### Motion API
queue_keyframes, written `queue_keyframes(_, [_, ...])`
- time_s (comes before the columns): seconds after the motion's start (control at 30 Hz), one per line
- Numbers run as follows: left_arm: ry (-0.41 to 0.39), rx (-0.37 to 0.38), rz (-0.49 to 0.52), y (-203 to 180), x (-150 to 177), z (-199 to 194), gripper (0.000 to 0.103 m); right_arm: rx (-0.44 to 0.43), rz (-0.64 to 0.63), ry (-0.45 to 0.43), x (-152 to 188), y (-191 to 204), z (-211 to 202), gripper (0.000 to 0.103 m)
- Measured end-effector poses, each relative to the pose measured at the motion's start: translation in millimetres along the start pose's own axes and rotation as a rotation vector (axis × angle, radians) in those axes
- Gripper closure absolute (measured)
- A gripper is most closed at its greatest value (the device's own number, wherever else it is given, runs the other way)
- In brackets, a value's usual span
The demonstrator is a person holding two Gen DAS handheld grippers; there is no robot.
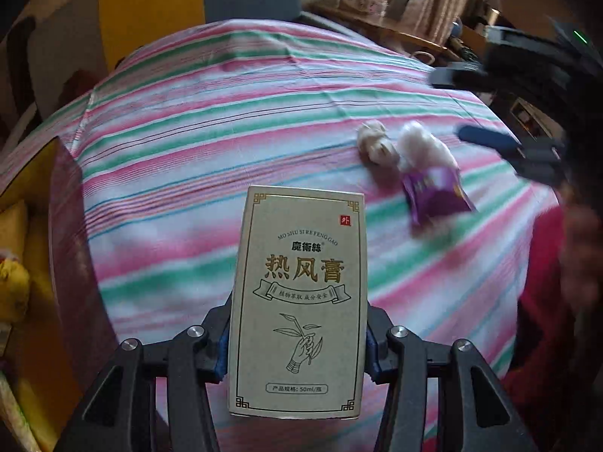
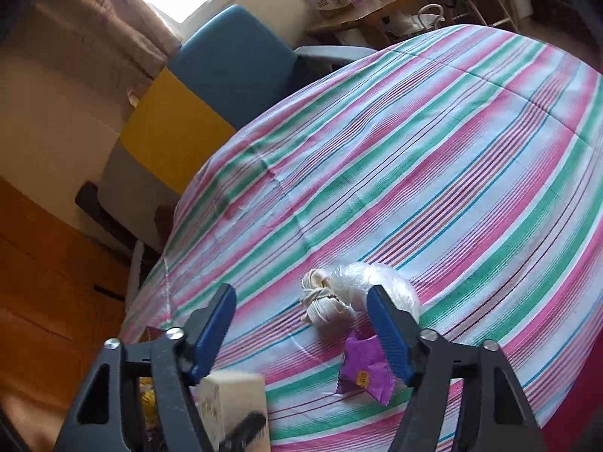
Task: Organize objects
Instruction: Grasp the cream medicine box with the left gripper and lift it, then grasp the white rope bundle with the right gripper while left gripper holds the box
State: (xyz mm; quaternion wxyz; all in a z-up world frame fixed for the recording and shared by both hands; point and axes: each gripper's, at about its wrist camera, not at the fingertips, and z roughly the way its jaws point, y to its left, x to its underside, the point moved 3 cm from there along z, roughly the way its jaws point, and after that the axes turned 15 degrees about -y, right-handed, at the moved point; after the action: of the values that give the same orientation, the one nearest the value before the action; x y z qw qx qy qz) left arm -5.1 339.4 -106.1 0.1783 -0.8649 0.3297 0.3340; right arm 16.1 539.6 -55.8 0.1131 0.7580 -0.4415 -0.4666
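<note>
My left gripper (image 1: 297, 342) is shut on a beige ointment box (image 1: 299, 301) with gold Chinese lettering, held upright above the striped cloth (image 1: 211, 143); the box also shows blurred in the right wrist view (image 2: 233, 406). A cream cord bundle (image 1: 375, 143), a clear plastic bag ball (image 1: 422, 147) and a purple sachet (image 1: 433, 194) lie together on the cloth. My right gripper (image 2: 301, 301) is open and empty, hovering just above the cord bundle (image 2: 320, 301), bag ball (image 2: 377, 286) and purple sachet (image 2: 363, 371). It appears blurred in the left wrist view (image 1: 463, 105).
A yellow and dark red container (image 1: 41, 263) with yellow items stands at the left edge of the striped cloth (image 2: 433, 158). A blue chair (image 2: 233, 60) and a wooden shelf (image 2: 377, 3) with boxes stand behind. A red cloth (image 1: 542, 301) lies at the right.
</note>
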Motion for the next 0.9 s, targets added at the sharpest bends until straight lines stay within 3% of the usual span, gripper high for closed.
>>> queue_keyframes(0.13, [-0.035,0.021,0.008,-1.8,16.4,-2.7,0.051,0.009,-0.069,0.051,11.5,9.4,9.8,0.058])
queue_keyframes(0.3, [-0.051,0.062,-0.037,6.7,13.8,0.0,0.051,0.050,-0.193,0.141,30.9,22.1,28.7,0.070])
queue_keyframes(0.43, [-0.052,0.065,-0.028,4.7,17.8,-1.2,0.051,0.102,-0.348,0.197,43.6,40.2,51.3,0.073])
queue_keyframes(0.67, [-0.061,0.075,-0.036,6.7,24.2,-4.0,0.049,0.248,-0.578,0.178,44.7,49.9,96.5,0.068])
queue_keyframes(0.9, [-0.090,0.078,-0.064,7.8,27.4,-4.9,0.049,0.229,-0.623,0.212,43.7,47.3,101.8,0.081])
